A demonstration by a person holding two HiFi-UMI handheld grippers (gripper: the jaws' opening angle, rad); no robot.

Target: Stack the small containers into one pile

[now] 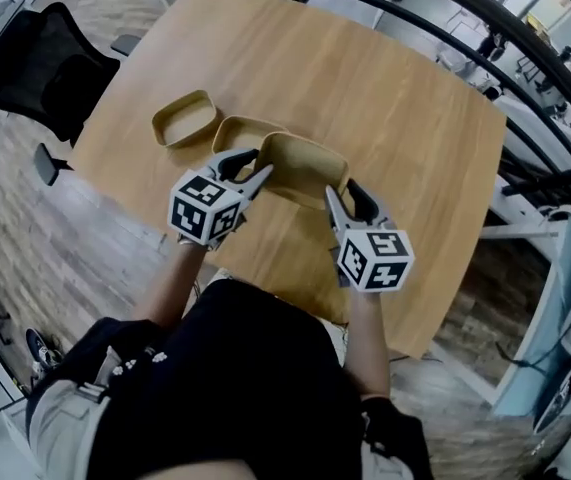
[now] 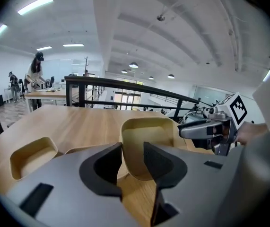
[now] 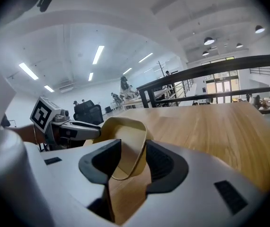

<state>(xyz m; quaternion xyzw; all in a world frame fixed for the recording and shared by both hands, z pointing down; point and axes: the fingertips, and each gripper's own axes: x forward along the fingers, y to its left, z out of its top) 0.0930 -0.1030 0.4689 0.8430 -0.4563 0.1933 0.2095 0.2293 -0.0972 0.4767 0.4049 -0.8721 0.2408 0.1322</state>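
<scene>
Head view: the left hand-held gripper (image 1: 261,163) and the right hand-held gripper (image 1: 342,190) clamp opposite rims of a tilted tan container (image 1: 305,168) toward the bench's (image 1: 395,118) near edge. A second container (image 1: 237,133) and a third container (image 1: 185,118) sit toward the left edge. Left gripper view: the jaws pinch the tilted container's wall. Right gripper view: the jaws grip its rim.

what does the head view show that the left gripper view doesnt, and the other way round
Only the head view: the marker cube on the left tongs and the person's lap.

Only the left gripper view: ceiling lights and people standing at a distant table.

Both: the wooden table, the tilted container gripped at opposite ends by the left tongs and the right tongs, plus the middle container and the far container lying on the table.
</scene>
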